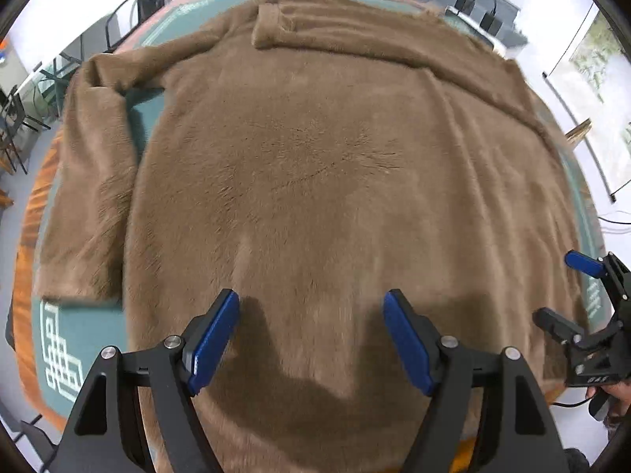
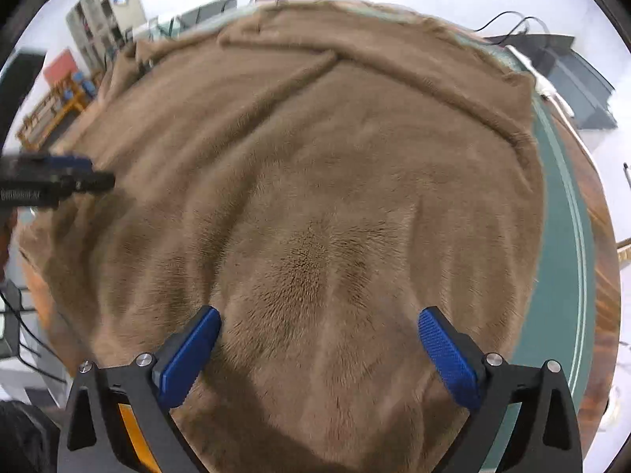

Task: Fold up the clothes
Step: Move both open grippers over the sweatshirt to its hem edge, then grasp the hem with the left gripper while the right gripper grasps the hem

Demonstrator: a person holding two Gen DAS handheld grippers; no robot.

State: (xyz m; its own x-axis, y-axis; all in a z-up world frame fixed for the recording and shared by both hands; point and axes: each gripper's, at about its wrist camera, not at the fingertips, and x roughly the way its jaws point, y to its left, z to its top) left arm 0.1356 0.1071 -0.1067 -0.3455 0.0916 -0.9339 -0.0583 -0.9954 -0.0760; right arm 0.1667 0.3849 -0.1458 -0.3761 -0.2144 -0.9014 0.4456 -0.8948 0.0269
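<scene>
Black left gripper [image 1: 311, 307] frame, blue ribbed pads [image 1: 215, 339], silver screws.

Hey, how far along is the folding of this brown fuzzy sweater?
Done: the brown sweater lies spread on the green mat, one sleeve folded across the top. In hand: nothing; both the left hand-held gripper and right hand-held gripper hover open. Left: the other sleeve and body folds.

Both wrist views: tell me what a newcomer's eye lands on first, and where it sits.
A big fuzzy brown garment fills nearly the whole frame, spread flat over a green mat with a white pattern. One sleeve runs down its left side in the left wrist view, and another lies folded across the top. Blue-padded left tongs and right tongs stand open above the near fabric, gripping nothing.
</scene>
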